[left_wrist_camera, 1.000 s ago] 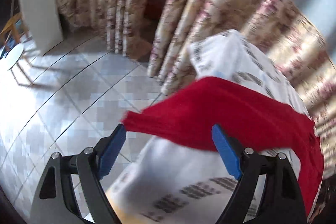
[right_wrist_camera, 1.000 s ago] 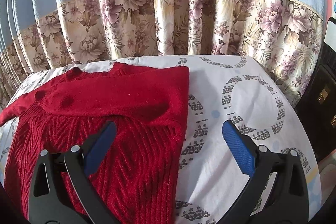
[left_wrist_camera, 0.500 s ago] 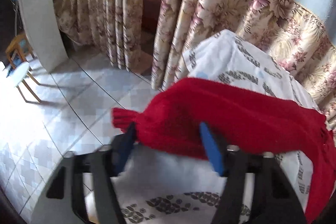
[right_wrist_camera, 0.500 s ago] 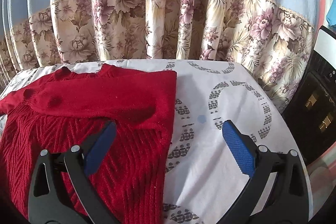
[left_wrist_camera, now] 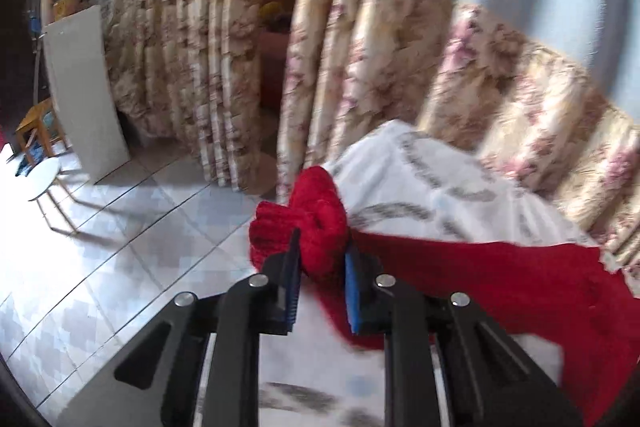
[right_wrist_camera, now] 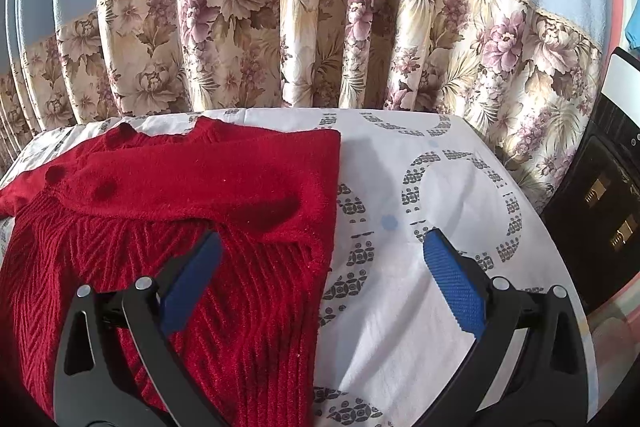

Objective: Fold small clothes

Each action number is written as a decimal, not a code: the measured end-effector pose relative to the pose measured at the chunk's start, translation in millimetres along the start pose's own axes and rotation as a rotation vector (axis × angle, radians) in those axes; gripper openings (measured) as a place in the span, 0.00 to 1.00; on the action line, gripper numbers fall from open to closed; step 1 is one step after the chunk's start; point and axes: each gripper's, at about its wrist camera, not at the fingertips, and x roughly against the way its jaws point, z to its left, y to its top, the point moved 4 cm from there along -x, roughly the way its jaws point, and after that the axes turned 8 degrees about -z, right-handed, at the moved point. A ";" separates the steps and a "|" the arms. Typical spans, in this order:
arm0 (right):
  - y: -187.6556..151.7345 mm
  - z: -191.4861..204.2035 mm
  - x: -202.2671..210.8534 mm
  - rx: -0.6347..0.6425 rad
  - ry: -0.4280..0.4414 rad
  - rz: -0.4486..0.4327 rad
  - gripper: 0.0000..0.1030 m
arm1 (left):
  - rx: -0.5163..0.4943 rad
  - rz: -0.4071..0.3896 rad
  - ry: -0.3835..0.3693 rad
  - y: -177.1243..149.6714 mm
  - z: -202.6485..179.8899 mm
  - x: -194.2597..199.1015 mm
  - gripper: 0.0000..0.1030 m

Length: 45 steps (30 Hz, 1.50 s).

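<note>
A small red knitted sweater (right_wrist_camera: pixel 192 195) lies on a table with a white patterned cloth (right_wrist_camera: pixel 420 211). Its right sleeve is folded across the chest. My left gripper (left_wrist_camera: pixel 320 267) is shut on the cuff end of the left sleeve (left_wrist_camera: pixel 308 227), bunched between the blue pads and lifted near the table's left edge. The rest of the sleeve (left_wrist_camera: pixel 500 279) trails to the right over the cloth. My right gripper (right_wrist_camera: pixel 320 271) is open and empty, hovering above the sweater's right edge, one pad over the knit, the other over bare cloth.
Floral curtains (right_wrist_camera: pixel 320 39) hang just behind the table. A tiled floor (left_wrist_camera: pixel 100 255) lies left of the table with a white board (left_wrist_camera: pixel 84 95) leaning and a small round stool (left_wrist_camera: pixel 44 175). A dark cabinet (right_wrist_camera: pixel 600 211) stands at the right.
My left gripper has closed on the left sleeve's cuff and bunched and raised it. My right gripper stays open and has barely moved.
</note>
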 end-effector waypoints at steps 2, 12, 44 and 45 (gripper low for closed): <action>-0.2 1.5 0.3 0.005 0.003 0.001 0.97 | -0.003 -0.011 -0.057 3.5 -28.7 7.3 0.18; -1.3 1.4 -0.9 -0.005 0.009 0.005 0.97 | -0.139 0.004 -0.316 -23.2 -207.8 32.0 0.18; 24.0 67.3 16.9 -0.020 0.163 -0.049 0.97 | -0.098 -0.014 -0.275 -57.4 -178.9 20.6 0.97; 29.3 85.7 17.1 -0.008 0.197 -0.045 0.97 | -0.092 -0.008 -0.275 -56.6 -173.5 17.5 0.97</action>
